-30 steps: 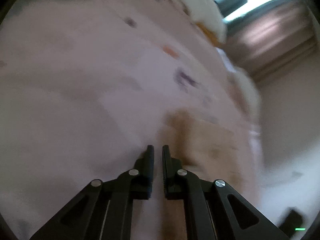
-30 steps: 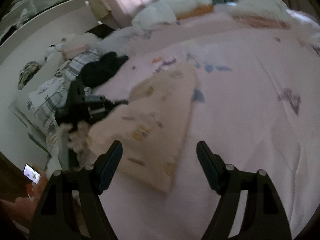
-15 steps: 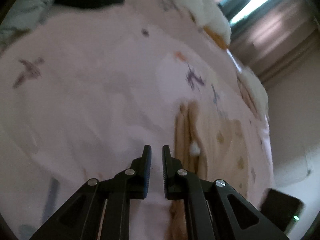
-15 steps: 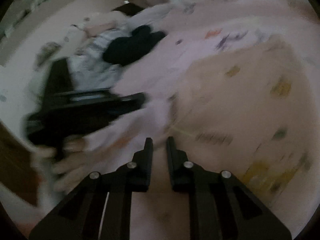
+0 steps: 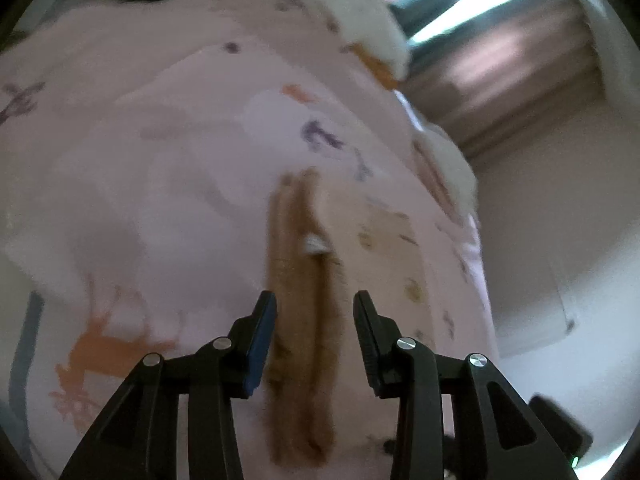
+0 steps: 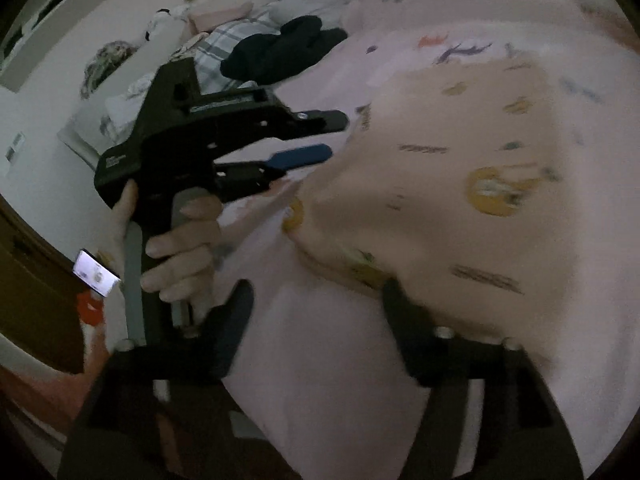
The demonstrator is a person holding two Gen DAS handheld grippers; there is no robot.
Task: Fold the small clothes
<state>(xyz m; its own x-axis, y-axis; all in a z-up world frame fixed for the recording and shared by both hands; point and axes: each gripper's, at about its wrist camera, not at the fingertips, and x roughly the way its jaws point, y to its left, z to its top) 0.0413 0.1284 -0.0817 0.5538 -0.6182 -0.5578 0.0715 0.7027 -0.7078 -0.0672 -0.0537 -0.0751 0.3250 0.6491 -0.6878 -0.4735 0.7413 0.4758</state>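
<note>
A small beige garment with animal prints (image 6: 460, 184) lies on the pink printed bedsheet (image 6: 328, 360). In the left wrist view its brown ribbed edge (image 5: 300, 300) runs lengthwise between my fingers, with a white label (image 5: 314, 245) on it. My left gripper (image 5: 315, 310) is open, its jaws on either side of that edge, just above it. It also shows in the right wrist view (image 6: 332, 136), held in a hand at the garment's left edge. My right gripper (image 6: 318, 300) is open and empty at the garment's near edge.
A heap of dark and plaid clothes (image 6: 280, 50) lies at the far left of the bed. White pillows (image 5: 360, 12) sit at the head, under a curtained window (image 5: 500, 20). A phone (image 6: 96, 272) lies off the bed's left edge.
Both grippers were shut half a second ago and are open now. The left gripper has come closer over the garment's brown edge. The right gripper has pulled back a little from the garment.
</note>
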